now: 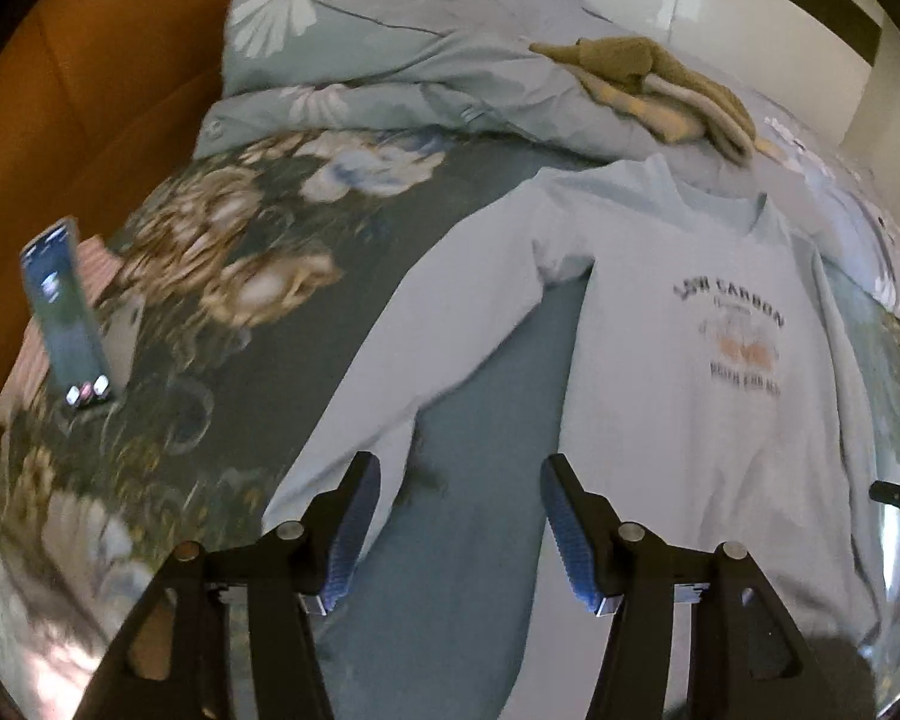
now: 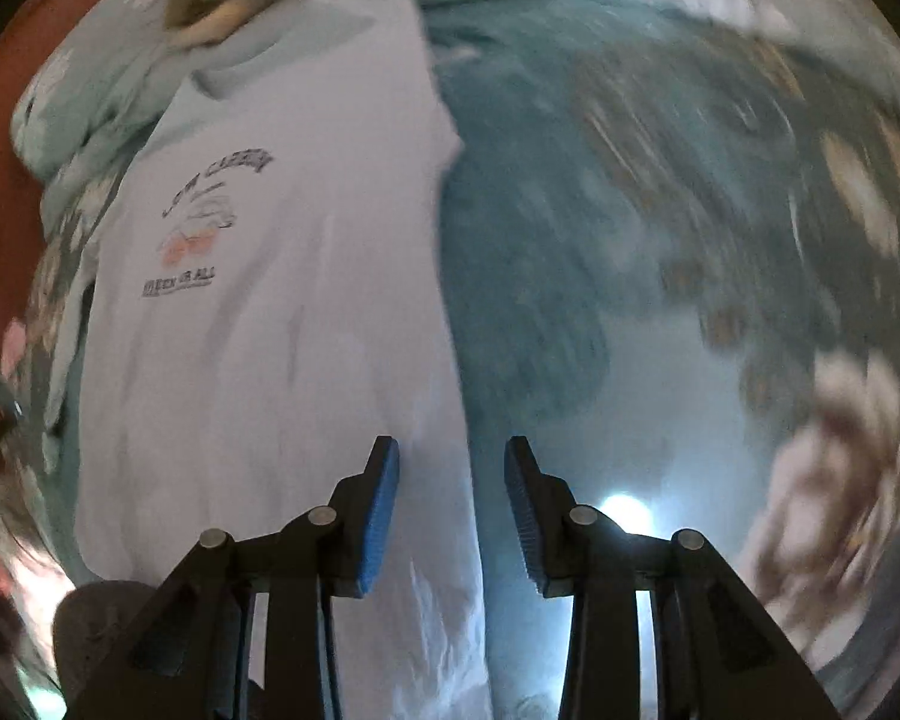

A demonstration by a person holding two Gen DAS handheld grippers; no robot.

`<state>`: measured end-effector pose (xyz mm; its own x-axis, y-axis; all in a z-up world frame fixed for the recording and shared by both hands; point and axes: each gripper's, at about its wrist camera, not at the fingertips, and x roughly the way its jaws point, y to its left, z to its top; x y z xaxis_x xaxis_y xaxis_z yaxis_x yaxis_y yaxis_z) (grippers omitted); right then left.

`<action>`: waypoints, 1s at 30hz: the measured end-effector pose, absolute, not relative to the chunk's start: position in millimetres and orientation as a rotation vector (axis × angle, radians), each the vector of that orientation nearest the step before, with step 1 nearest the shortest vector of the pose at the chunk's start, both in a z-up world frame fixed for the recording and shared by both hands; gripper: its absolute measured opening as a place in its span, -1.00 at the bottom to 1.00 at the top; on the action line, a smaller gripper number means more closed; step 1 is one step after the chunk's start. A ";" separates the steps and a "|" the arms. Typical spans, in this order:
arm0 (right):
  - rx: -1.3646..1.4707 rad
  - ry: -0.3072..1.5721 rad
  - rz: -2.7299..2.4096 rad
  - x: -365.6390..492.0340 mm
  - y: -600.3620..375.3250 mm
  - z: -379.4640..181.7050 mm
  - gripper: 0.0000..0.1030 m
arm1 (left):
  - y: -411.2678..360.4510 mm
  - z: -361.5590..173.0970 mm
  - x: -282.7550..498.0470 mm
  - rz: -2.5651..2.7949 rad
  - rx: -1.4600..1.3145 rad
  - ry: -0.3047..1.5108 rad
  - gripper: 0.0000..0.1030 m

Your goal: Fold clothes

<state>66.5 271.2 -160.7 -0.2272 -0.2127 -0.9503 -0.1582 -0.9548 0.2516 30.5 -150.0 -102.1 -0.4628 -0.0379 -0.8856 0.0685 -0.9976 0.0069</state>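
A pale blue long-sleeved sweatshirt with dark printed letters on the chest lies face up on the bed with the dark flowery cover. Its body is spread flat. One long sleeve is stretched out to the side and slants down toward the near edge of the bed. In the right wrist view the other side of the sweatshirt ends in a straight edge, and I cannot tell if that sleeve is tucked in or just out of sight. The left hand-held gripper hangs above the bed with its blue pads wide apart and nothing between them, just beside the cuff end of the stretched-out sleeve. The right hand-held gripper is also spread apart and holds nothing, right over the straight side edge near the bottom of the sweatshirt. I think the shirt is laid out ready for folding, or partly folded on one side. The next move probably needs a pinch on thin cloth, catching only the sweatshirt and not the bed cover under it. A pile of tan and cream clothes sits on the rumpled light green quilt with white flowers near the collar. A phone with a lit screen stands propped at the far left.
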 end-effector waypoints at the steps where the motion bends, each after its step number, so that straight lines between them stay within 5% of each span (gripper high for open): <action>1: 1.929 -0.498 -2.386 69.1 273.0 -162.1 -0.27 | -152.4 -100.7 36.6 -2.627 1.591 0.060 0.16; 4: 1.910 -0.558 -2.370 74.2 272.6 -162.6 -0.33 | -162.3 -95.4 50.8 -2.604 1.572 0.128 0.16; 6: 1.894 -0.568 -2.361 74.8 269.9 -158.7 -0.93 | -167.7 -92.4 55.1 -2.595 1.556 0.157 0.16; 23: 1.881 -0.289 -2.886 17.8 376.9 -73.4 -0.98 | -234.7 -124.7 53.2 -2.440 1.595 0.340 0.16; 30: 2.026 -0.381 -2.961 -13.6 409.9 -81.2 -0.97 | -260.4 -153.7 43.0 -2.369 1.657 0.428 0.16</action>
<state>-13.6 409.9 -81.2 -0.2961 0.2566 -0.9200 -0.4810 -0.8723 -0.0885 43.0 -260.4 -153.7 -0.3408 -0.0121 -0.9400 0.3404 -0.9336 -0.1114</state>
